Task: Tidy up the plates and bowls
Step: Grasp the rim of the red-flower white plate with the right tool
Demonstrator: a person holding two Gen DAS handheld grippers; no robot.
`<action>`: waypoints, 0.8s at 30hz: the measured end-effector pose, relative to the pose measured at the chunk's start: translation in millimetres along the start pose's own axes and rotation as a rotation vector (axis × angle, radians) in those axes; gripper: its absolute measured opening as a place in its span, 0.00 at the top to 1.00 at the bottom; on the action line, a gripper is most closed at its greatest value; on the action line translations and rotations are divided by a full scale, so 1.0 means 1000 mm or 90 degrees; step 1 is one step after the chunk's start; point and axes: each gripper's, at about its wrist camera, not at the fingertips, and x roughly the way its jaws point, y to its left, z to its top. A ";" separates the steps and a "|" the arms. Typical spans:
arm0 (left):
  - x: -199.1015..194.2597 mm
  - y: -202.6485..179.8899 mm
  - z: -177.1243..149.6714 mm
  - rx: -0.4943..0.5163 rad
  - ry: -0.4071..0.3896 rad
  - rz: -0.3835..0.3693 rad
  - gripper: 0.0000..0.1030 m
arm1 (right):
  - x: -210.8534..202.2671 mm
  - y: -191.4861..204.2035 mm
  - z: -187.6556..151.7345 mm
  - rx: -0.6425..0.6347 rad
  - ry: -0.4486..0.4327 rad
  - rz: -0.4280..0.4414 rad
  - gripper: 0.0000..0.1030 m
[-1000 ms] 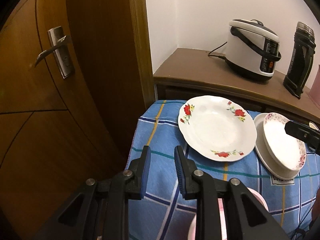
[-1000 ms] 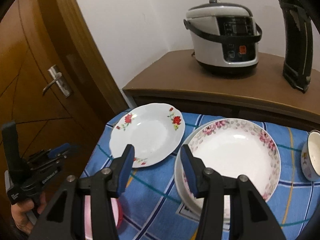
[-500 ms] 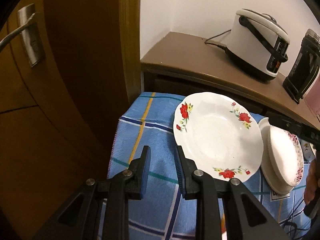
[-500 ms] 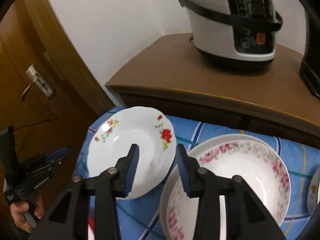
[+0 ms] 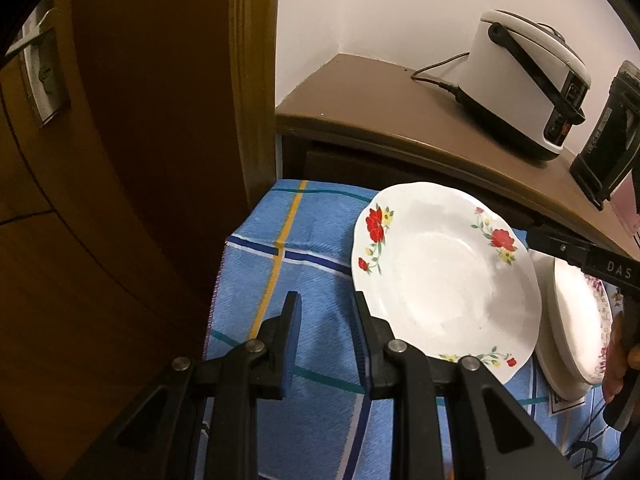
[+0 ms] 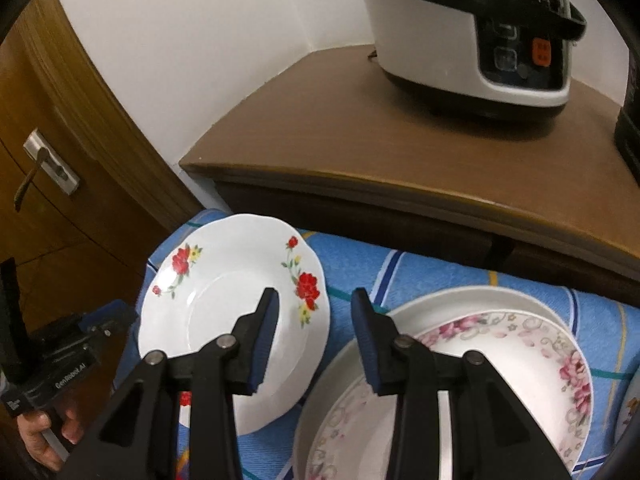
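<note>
A white plate with red flowers (image 5: pixel 444 276) lies on the blue checked cloth (image 5: pixel 296 248); it also shows in the right wrist view (image 6: pixel 228 300). To its right a pink-flowered bowl (image 6: pixel 500 364) sits in a plain white plate (image 6: pixel 472 298); that stack also shows in the left wrist view (image 5: pixel 576 320). My left gripper (image 5: pixel 326 306) is open and empty, at the red-flowered plate's left rim. My right gripper (image 6: pixel 314 300) is open and empty, above the gap between plate and stack, its left finger over the plate's right edge.
A brown cabinet (image 6: pixel 400 144) behind the table carries a white rice cooker (image 6: pixel 472 28) and a black appliance (image 5: pixel 608 136). A wooden door with a metal handle (image 6: pixel 44 168) stands close on the left. Another dish's rim (image 6: pixel 628 408) shows at far right.
Both grippers have moved forward and lower toward the red-flowered plate. The left closed in on its left rim, the right on its right edge. Both stayed open.
</note>
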 end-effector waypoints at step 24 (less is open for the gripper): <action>0.003 0.001 0.007 0.000 -0.002 -0.022 0.74 | 0.002 0.007 0.006 -0.011 0.013 -0.039 0.64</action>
